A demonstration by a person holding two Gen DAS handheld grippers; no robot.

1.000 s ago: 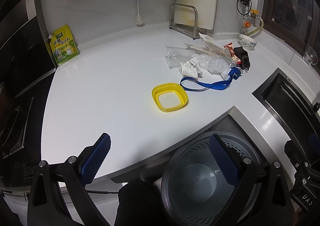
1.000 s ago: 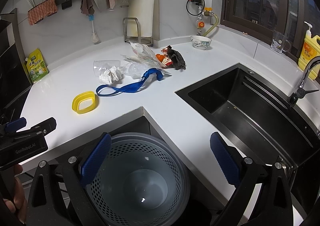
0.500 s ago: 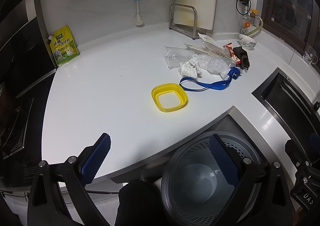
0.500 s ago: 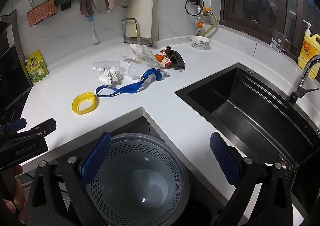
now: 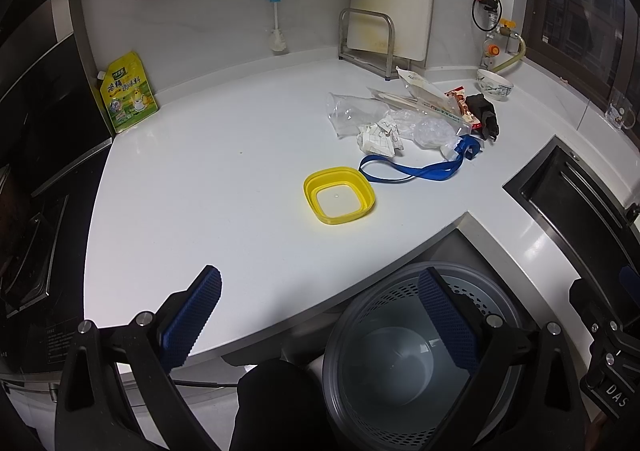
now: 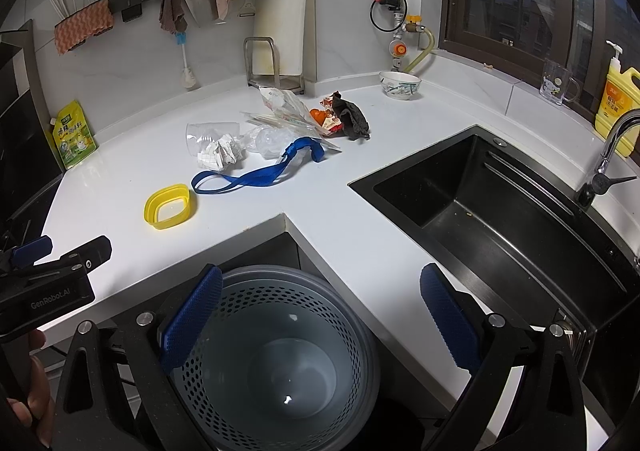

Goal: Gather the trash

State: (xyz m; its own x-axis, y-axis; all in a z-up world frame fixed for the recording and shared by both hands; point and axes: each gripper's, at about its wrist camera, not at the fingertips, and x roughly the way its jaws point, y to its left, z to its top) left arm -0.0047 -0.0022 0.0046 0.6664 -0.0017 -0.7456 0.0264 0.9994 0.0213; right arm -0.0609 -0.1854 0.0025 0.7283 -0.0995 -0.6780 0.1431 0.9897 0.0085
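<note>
You hold both grippers back at the near edge of the white counter (image 5: 208,179), above the grey perforated bin (image 6: 276,355), and this seems a good waiting place: from here each camera sees all the trash and also the place where it must go. The left gripper (image 5: 320,315) has its blue pads wide apart and nothing is between them. The right gripper (image 6: 320,315) is the same, spread wide and holding nothing.

The bin stands below the counter, in the notch where the counter turns the corner, so anything you lift only needs a short way back toward you before you let it drop. It looks empty inside, so I judge the collecting is not yet begun.

The trash lies together in the far middle of the counter. The yellow lid (image 5: 339,196) is nearest to you and a little apart from the rest. Just behind it is the blue strap (image 5: 416,171), and one end of it reaches into the heap: crumpled paper (image 5: 380,137), clear plastic wrap (image 5: 432,129), a red snack wrapper (image 6: 330,119) and a dark cloth-like piece (image 6: 352,119) at the right.

The sink (image 6: 480,203) is open at the right, so carry things clear of it.
</note>
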